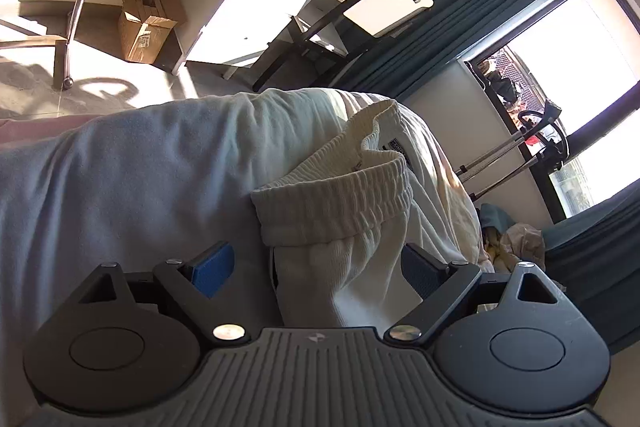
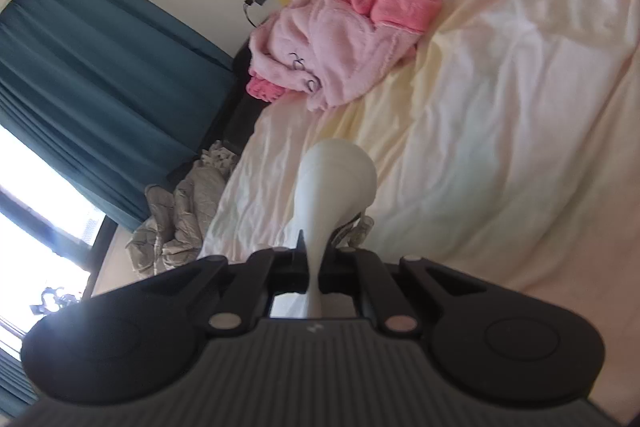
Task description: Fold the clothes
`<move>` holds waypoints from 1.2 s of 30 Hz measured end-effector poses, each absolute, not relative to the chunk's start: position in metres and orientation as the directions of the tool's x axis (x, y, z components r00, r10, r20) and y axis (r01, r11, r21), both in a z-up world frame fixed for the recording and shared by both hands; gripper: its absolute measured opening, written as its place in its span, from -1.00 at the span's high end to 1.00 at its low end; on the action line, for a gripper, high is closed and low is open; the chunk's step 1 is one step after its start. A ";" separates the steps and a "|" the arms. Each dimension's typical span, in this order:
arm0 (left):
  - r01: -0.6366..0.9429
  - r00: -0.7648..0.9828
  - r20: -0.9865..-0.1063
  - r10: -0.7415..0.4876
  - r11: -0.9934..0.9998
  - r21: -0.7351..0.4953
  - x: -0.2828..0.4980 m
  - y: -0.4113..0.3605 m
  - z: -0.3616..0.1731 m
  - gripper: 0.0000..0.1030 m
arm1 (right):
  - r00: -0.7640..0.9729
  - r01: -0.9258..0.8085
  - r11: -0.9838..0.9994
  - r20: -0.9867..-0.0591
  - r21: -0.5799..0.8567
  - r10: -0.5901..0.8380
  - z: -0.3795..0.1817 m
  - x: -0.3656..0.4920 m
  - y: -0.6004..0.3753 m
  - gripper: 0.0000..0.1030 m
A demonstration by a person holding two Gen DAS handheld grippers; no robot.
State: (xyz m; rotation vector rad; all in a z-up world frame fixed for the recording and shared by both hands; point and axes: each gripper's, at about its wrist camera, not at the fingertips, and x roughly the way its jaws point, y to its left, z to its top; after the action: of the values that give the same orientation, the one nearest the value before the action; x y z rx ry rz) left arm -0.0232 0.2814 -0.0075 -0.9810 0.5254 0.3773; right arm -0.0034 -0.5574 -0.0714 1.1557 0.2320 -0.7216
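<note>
Two handheld tongs are working a pair of white sweatpants point(image 1: 332, 211) over a bed point(image 2: 500, 115).

The sweatpants are soft, thick cotton knit with a ribbed, gathered elastic waistband; a small dark label is sitting inside the waistband, its writing too small to read. The left tongs point(image 1: 320, 265) are standing spread wide, blue pads point(image 1: 212, 269) apart, with the waistband fabric hanging loosely between them. The right tongs point(image 2: 316, 251) are pressed together, pinching a narrow bunch of the white fabric, which is ballooning into a rounded bulb just beyond the tips. Beyond that bulb, a fluffy pink robe point(image 2: 332, 39) is lying crumpled on the wrinkled, pale yellow-and-pink bed sheet. Beyond the sweatpants, an open cardboard box point(image 1: 146, 23) is standing on the floor, its sticker unreadable.
</note>
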 end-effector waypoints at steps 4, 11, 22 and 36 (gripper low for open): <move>-0.535 0.791 -0.610 -0.036 0.441 -0.720 -0.007 0.283 -0.025 -0.79 | 0.682 0.706 -0.008 -0.682 0.708 -0.265 -0.125 -0.013 -0.574 0.95; -0.587 0.764 -0.643 -0.055 0.358 -0.727 0.014 0.290 -0.048 -0.60 | 0.681 0.724 0.140 -0.667 0.675 -0.303 -0.105 -0.004 -0.561 0.93; -0.475 0.852 -0.513 -0.100 0.263 -0.840 -0.009 0.295 -0.049 0.75 | 0.720 0.682 0.253 -0.571 0.686 -0.394 -0.077 -0.004 -0.546 0.94; -0.345 0.908 -0.380 -0.179 0.198 -0.917 -0.033 0.315 0.005 0.76 | 0.704 0.697 0.301 -0.543 0.650 -0.458 -0.023 0.001 -0.544 0.95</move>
State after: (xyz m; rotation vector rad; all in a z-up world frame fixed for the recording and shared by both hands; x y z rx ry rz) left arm -0.0327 0.3148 0.0051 -1.3808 0.4543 0.1222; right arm 0.0015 -0.5440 -0.0229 1.0026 0.2750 -0.7794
